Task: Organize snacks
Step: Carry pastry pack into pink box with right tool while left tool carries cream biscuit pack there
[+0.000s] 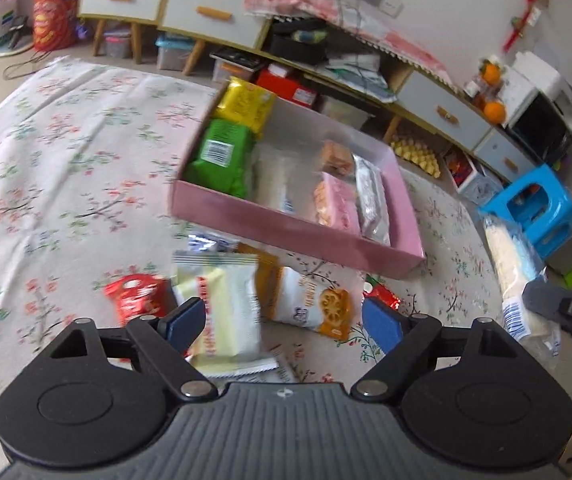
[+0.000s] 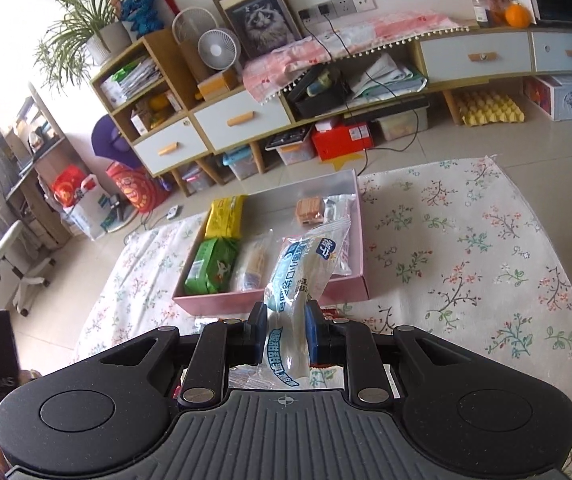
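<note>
Our right gripper [image 2: 285, 330] pinches a long clear-wrapped bread packet [image 2: 298, 280] with blue print, its pads pressed against the wrapper from both sides. The packet rises toward twelve o'clock from the jaws, in front of the pink box [image 2: 270, 300] on the floral cloth [image 2: 466, 260].

Our left gripper [image 1: 282, 320] stands spread wide, with nothing gripped. A pale yellow snack packet [image 1: 226, 312] lies on the cloth between the fingers, close against the left pad. An orange-and-white biscuit packet [image 1: 314, 304] lies just beside it at about three o'clock, and a red wrapper [image 1: 136, 296] sits at nine o'clock.

In the left wrist view the pink box lies at twelve o'clock from the loose packets. It holds a yellow bag [image 1: 244, 104], a green bag [image 1: 222, 156], a white packet [image 1: 274, 176], a pink packet [image 1: 334, 204] and a silver one [image 1: 372, 200].
</note>
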